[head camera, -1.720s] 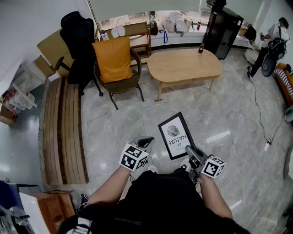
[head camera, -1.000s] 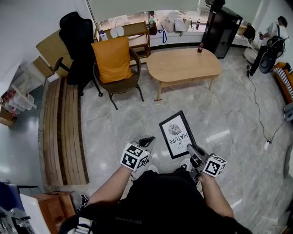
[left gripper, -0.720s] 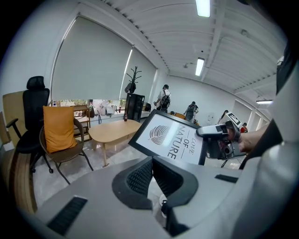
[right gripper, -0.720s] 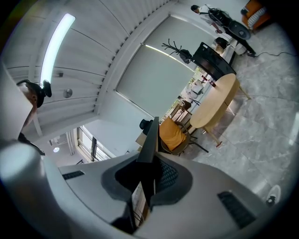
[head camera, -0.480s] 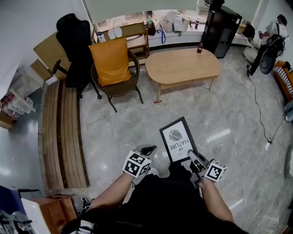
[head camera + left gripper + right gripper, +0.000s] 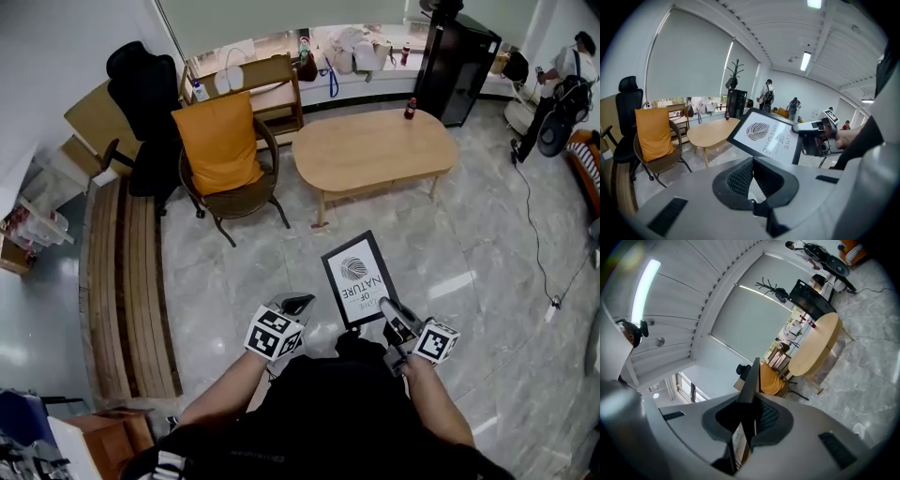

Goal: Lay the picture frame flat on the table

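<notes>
The picture frame (image 6: 358, 277), black-edged with a leaf print and lettering, hangs in the air over the floor in the head view. My right gripper (image 6: 387, 309) is shut on its near lower corner. In the right gripper view the frame (image 6: 751, 376) shows edge-on, clamped between the pads. The left gripper view shows the frame (image 6: 765, 137) tilted face up. My left gripper (image 6: 296, 304) floats to the frame's left, apart from it, shut on nothing. The oval wooden table (image 6: 375, 141) stands a few steps ahead.
A small bottle (image 6: 411, 109) stands on the table's far right end. A wicker chair with an orange cushion (image 6: 220, 141) and a black office chair (image 6: 141, 84) sit left of the table. A black cabinet (image 6: 455, 56) is behind it. A person (image 6: 558, 84) stands far right.
The frame stays clamped in my right gripper. Both grippers and the view have shifted slightly, and the table now sits a little more to the middle.
</notes>
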